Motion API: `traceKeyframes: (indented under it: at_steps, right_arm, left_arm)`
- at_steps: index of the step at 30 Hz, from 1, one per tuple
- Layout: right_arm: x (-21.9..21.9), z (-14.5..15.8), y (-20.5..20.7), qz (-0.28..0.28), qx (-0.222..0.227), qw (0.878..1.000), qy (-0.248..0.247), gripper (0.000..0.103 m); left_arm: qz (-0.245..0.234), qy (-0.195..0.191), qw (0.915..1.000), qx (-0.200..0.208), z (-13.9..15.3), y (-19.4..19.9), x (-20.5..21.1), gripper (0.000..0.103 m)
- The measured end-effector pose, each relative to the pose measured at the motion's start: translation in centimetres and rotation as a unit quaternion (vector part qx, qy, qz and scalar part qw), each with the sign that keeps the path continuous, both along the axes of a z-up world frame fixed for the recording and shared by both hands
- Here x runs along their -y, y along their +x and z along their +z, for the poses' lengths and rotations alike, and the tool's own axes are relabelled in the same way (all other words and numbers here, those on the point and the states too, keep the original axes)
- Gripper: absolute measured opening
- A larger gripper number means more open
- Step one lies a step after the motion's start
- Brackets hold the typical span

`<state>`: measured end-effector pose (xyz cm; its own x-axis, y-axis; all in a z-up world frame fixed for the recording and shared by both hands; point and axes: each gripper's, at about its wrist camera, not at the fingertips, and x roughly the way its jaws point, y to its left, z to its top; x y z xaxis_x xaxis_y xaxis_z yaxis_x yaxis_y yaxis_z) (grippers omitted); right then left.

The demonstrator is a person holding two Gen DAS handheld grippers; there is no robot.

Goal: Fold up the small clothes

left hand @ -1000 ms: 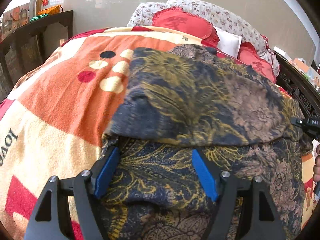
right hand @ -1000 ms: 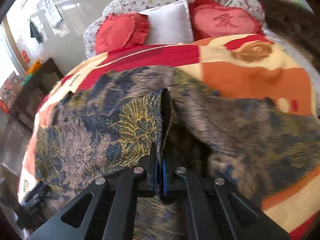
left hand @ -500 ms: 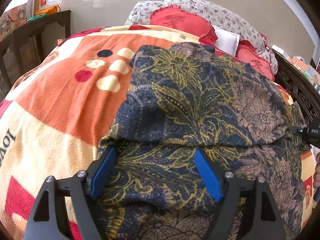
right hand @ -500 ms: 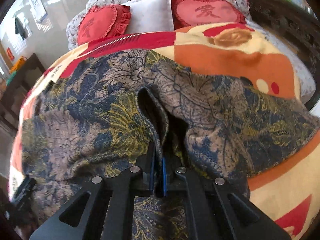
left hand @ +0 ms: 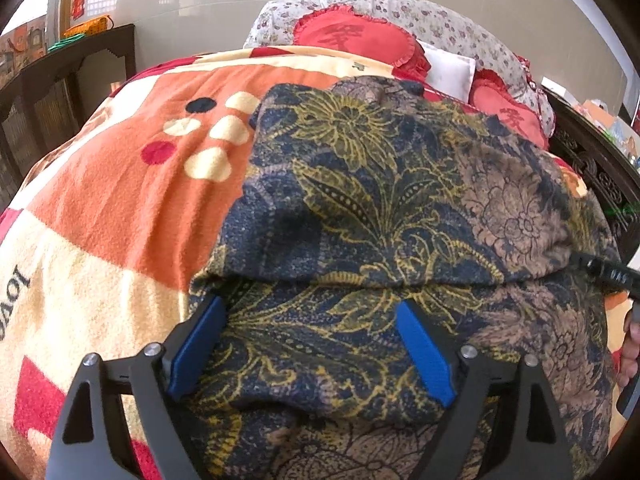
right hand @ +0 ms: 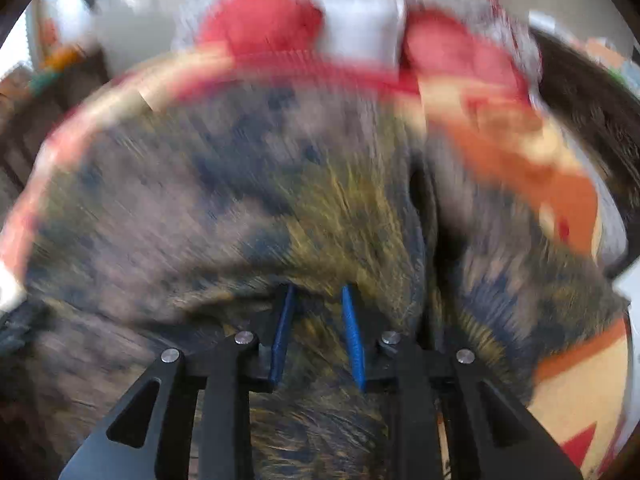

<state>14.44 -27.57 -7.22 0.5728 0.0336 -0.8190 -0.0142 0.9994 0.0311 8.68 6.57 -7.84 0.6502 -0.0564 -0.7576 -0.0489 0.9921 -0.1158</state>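
The floral garment (left hand: 400, 208) is spread over the orange and cream blanket (left hand: 132, 184), with its far half laid back over its near half so that a fold edge runs across the cloth. This layering is judged to be a first fold, placed on the flat blanket so the cloth keeps its shape.

The left gripper (left hand: 312, 344) is held low over the near layer of the garment, just short of the fold edge. Its blue pads (left hand: 424, 356) are spread wide and nothing is clasped between them; the cloth is only seen lying beneath. The stance is judged to suit pressing or a fresh grasp.

In the right wrist view, heavily blurred by motion, the right gripper (right hand: 318, 336) is seen over the same garment (right hand: 240, 200), its pads parted narrowly with no cloth pinched between them, as far as the blur allows. Beyond the garment, red cushions (left hand: 352, 38) are seen at the far end of the blanket.
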Motion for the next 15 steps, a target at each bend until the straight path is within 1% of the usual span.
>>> traceKeyframes:
  at_steps: [2, 6, 8, 9, 10, 11, 12, 14, 15]
  right_arm:
    - [0.0, 1.1, 0.3, -0.019, -0.006, 1.0, 0.009, 0.0]
    - [-0.8, 4.5, 1.7, -0.022, 0.062, 0.997, 0.026, 0.0]
    - [-1.6, 4.4, 3.5, -0.008, 0.061, 0.998, 0.029, 0.002]
    - [-1.9, 3.6, 4.6, -0.003, 0.048, 0.999, 0.016, 0.003]
    - [-2.1, 2.5, 5.5, -0.003, 0.025, 1.0, 0.006, 0.005]
    - [-2.0, 1.5, 5.8, 0.002, 0.01, 1.0, 0.005, 0.006]
    - [-2.1, 1.6, 5.8, 0.013, 0.023, 1.0, 0.0, 0.006]
    - [-2.2, 1.8, 6.0, 0.026, 0.017, 1.0, -0.006, 0.006]
    - [-2.3, 2.3, 5.6, 0.029, 0.018, 0.999, -0.006, 0.006]
  left_arm:
    - [-0.001, 0.009, 0.9999, -0.004, -0.1, 0.2, 0.2, 0.092]
    - [-0.003, 0.023, 0.9997, -0.007, -0.2, 0.3, 0.6, 0.094]
    - [0.0, 0.025, 0.9997, -0.006, -0.1, 0.2, 0.6, 0.094]
    - [0.007, 0.028, 0.9996, -0.005, 0.1, 0.0, 0.6, 0.092]
    - [0.011, 0.038, 0.9992, 0.003, 0.8, -0.2, 0.7, 0.086]
    - [0.008, 0.047, 0.9988, 0.012, 1.5, -0.3, 0.9, 0.085]
    - [0.001, 0.059, 0.9977, 0.035, 3.0, -0.5, 1.2, 0.085]
    - [-0.005, 0.064, 0.9947, 0.08, 6.0, -0.1, 1.5, 0.087]
    - [-0.009, 0.061, 0.9941, 0.089, 6.9, 0.5, 1.7, 0.091]
